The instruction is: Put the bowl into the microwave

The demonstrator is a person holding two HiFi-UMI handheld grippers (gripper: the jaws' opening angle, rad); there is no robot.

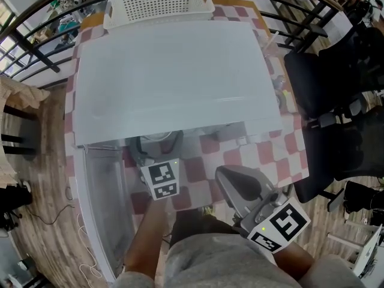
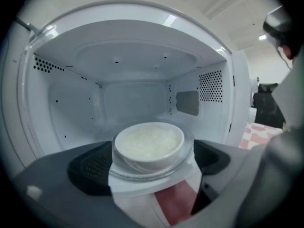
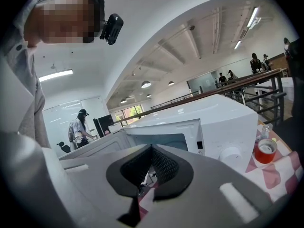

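left tongs [image 2: 151,161] — jaws wide apart | right tongs [image 3: 152,150] — jaws together, empty, tilted upward

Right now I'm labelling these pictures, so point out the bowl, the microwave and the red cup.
bowl [image 2: 148,145], left gripper view, its white-filled middle
microwave [image 1: 174,77], head view, its flat top
red cup [image 3: 265,154], right gripper view, its red side

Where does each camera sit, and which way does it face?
Head view: on the person's head, looking down onto the microwave; left gripper, right gripper and a forearm show.
Left gripper view: on the left gripper, facing into the open microwave at the bowl; its fingers stand apart.
Right gripper view: on the right gripper, low, tilted upward at the microwave's front; shut fingers and the person's shirt show.
Shared: all three show the microwave.
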